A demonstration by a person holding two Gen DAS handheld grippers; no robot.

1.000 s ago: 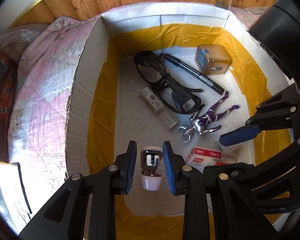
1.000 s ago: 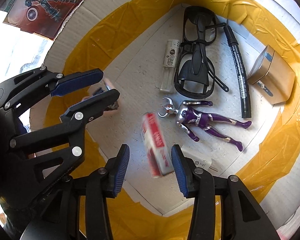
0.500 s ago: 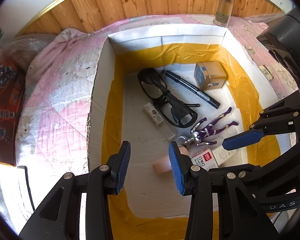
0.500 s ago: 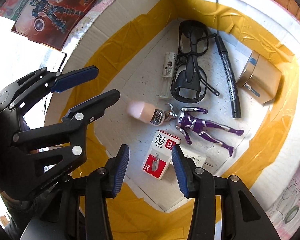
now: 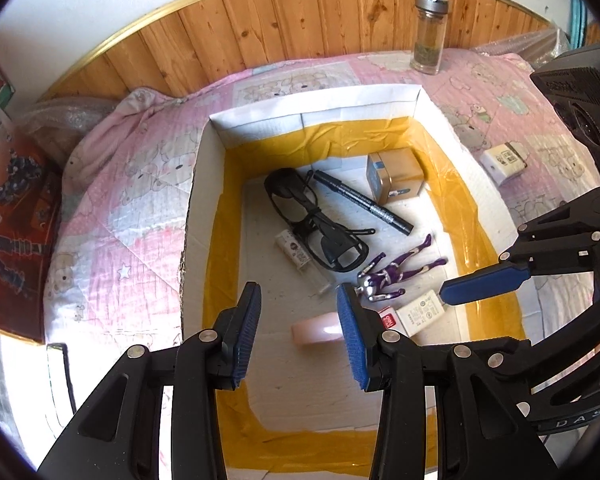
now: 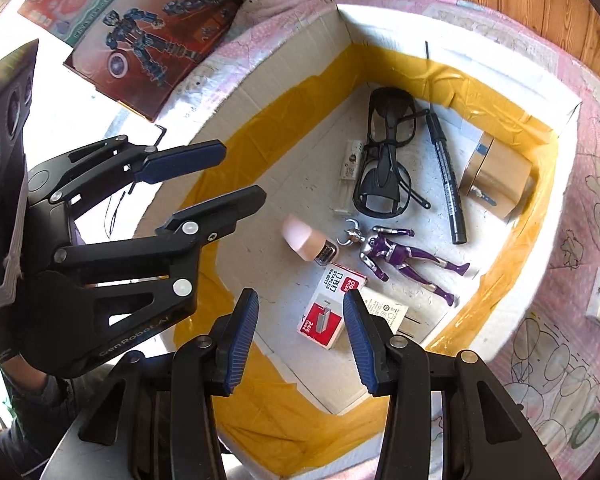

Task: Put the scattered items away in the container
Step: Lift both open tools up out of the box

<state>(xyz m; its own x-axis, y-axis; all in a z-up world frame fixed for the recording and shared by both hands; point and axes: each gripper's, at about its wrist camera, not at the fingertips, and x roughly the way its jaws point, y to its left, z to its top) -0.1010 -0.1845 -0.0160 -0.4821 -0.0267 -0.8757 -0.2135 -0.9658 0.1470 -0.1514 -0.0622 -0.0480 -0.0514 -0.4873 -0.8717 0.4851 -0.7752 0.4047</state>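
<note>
With both the left gripper (image 5: 298, 332) and the right gripper (image 6: 300, 330) gaping empty above the box (image 5: 196, 184), where the pink bottle (image 6: 306, 239) and staple box (image 6: 328, 308) lay, the small white pack (image 5: 504, 162) on the bed at far right risked being overlooked.

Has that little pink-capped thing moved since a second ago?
Yes. The pink-capped item left the left gripper and now lies on the box floor beside the purple figure.
</note>
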